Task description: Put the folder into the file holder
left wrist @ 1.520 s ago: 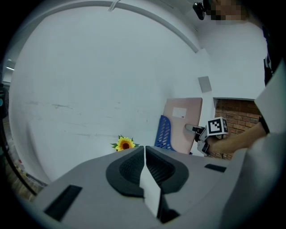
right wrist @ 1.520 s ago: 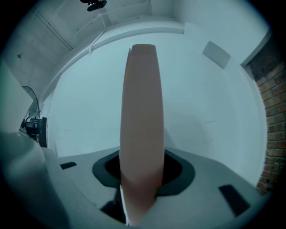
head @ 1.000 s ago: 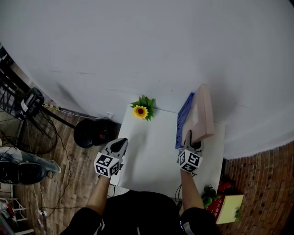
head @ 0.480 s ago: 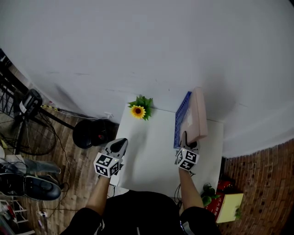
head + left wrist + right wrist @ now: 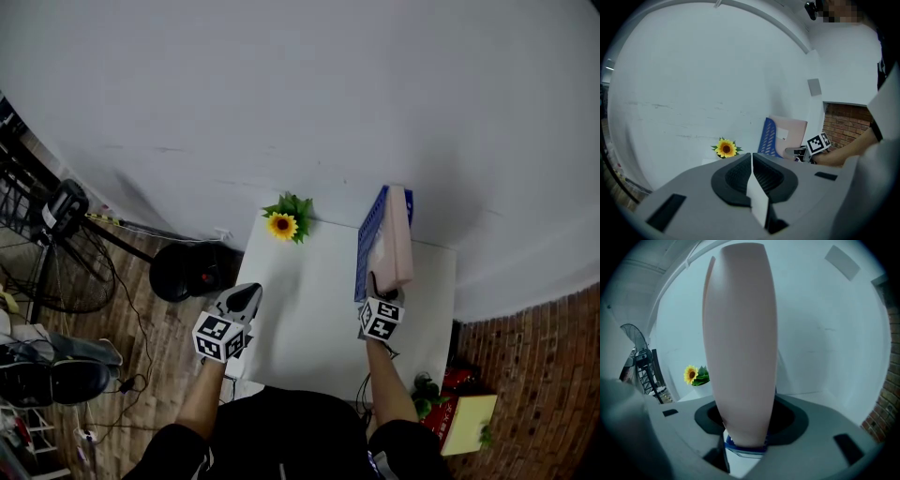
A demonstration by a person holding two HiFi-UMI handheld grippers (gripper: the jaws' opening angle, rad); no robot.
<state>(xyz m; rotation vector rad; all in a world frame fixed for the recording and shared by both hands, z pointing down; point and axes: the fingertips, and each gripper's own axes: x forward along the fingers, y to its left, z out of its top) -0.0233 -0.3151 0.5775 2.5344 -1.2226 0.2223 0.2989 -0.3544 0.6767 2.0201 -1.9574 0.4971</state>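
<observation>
Table (image 5: 309, 291): folder (image 5: 740, 343) between right gripper's (image 5: 381, 284) opening fingers (image 5: 792, 419).

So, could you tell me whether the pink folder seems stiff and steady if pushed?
Probably stiff: the pink folder stands on edge without sagging. It looks thick, so perhaps weighty. Likely steady, backed by the blue file holder, though the right gripper, jaws opening, straddles it.

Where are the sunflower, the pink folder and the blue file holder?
sunflower (image 5: 282, 226): head view, centre of the yellow bloom.
folder (image 5: 398, 234): head view, its pink upper edge.
file holder (image 5: 368, 246): head view, its blue perforated side wall.
</observation>
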